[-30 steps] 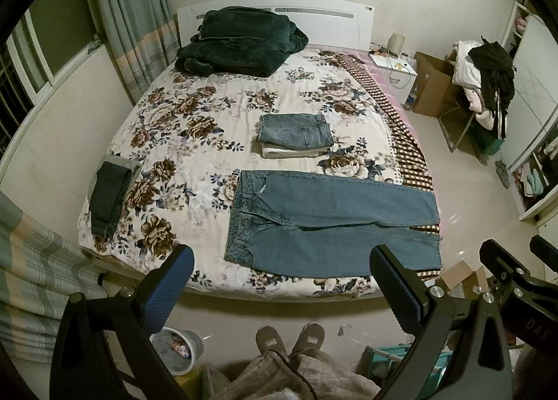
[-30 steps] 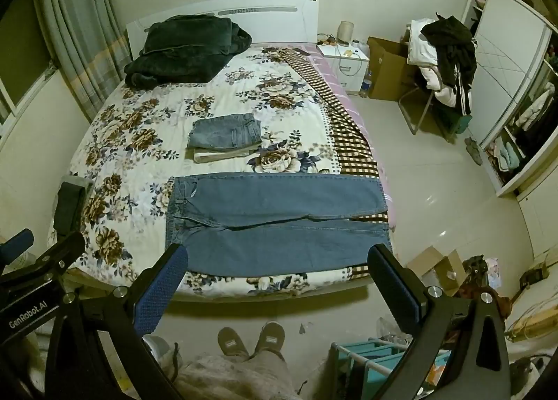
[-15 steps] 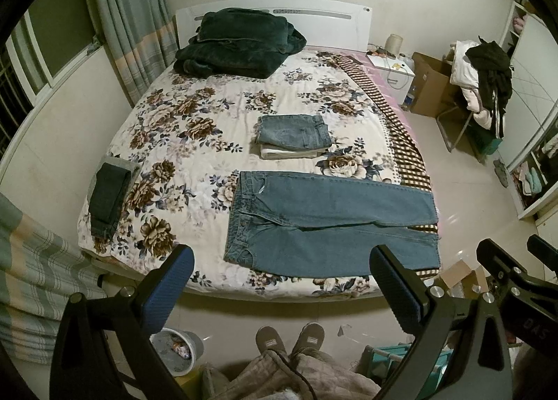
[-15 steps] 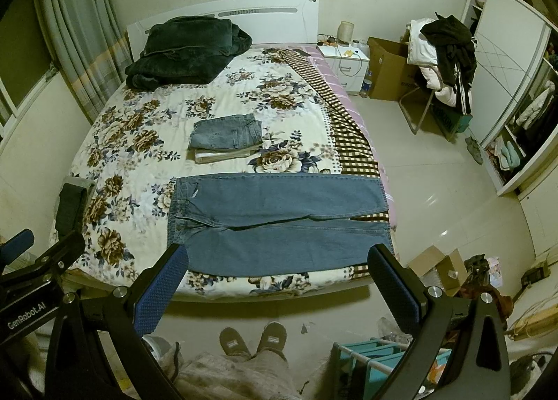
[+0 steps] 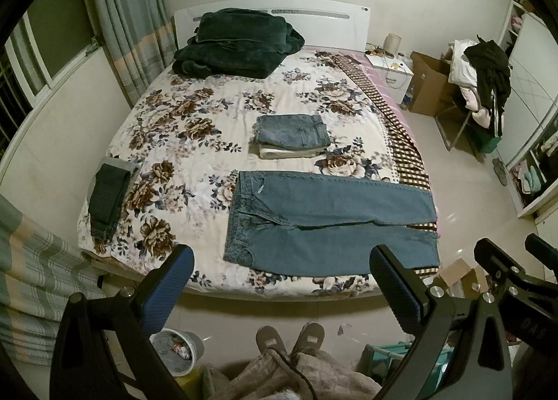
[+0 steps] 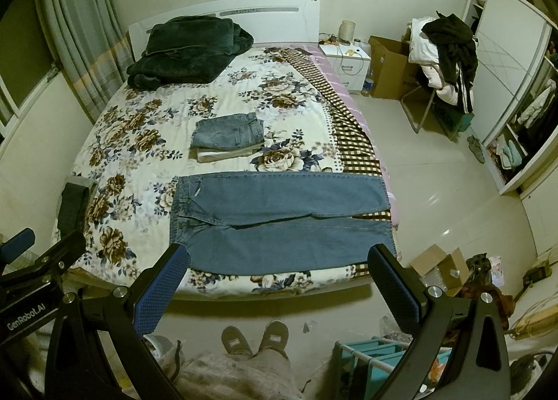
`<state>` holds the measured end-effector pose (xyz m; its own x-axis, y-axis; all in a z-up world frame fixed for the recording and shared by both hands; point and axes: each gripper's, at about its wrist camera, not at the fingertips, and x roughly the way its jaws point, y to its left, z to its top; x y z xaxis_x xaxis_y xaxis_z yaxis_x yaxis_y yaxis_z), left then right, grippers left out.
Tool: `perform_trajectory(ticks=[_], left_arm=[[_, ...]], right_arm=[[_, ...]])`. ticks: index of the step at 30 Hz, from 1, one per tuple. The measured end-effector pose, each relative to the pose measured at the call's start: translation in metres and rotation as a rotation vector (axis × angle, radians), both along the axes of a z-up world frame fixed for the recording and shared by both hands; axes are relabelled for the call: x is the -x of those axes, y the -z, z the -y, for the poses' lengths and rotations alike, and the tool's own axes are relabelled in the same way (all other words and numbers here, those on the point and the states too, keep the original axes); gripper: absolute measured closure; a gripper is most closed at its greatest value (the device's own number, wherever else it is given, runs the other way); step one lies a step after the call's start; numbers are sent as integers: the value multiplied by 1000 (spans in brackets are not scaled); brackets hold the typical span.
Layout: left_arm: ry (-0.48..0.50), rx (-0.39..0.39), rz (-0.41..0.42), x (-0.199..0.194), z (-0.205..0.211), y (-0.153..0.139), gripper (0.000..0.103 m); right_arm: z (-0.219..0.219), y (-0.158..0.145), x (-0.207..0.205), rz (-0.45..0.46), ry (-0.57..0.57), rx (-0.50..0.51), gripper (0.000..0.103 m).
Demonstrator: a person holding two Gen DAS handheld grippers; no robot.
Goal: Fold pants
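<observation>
Blue jeans (image 5: 327,222) lie flat and spread across the foot of the floral bed (image 5: 195,141), waist to the left, legs to the right; they also show in the right wrist view (image 6: 279,222). My left gripper (image 5: 279,281) is open and empty, held back from the bed's near edge. My right gripper (image 6: 279,281) is open and empty too, likewise short of the bed. A stack of folded pants (image 5: 293,136) sits mid-bed, also in the right wrist view (image 6: 226,136).
A dark green blanket (image 5: 237,42) lies at the headboard. Dark folded pants (image 5: 106,197) rest on the bed's left edge. A trash bin (image 5: 178,351), slippered feet (image 5: 289,339), a teal rack (image 6: 376,361) and cardboard boxes (image 6: 439,265) sit on the floor.
Both grippers have drifted slightly, shifting the view a little; the jeans and everything on the bed stay put, and both grippers remain open.
</observation>
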<state>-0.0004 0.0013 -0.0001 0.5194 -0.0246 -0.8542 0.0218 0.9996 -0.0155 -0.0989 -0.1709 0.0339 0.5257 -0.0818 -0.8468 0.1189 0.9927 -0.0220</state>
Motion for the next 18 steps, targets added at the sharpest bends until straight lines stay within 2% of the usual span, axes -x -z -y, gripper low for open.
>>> perform_trajectory(ticks=[3, 18], left_arm=[[-1, 1, 1, 0, 0, 0, 0], [-2, 2, 1, 0, 0, 0, 0]], right_arm=[[-12, -9, 0, 1, 1, -1, 0], [-8, -8, 1, 2, -1, -4, 0]])
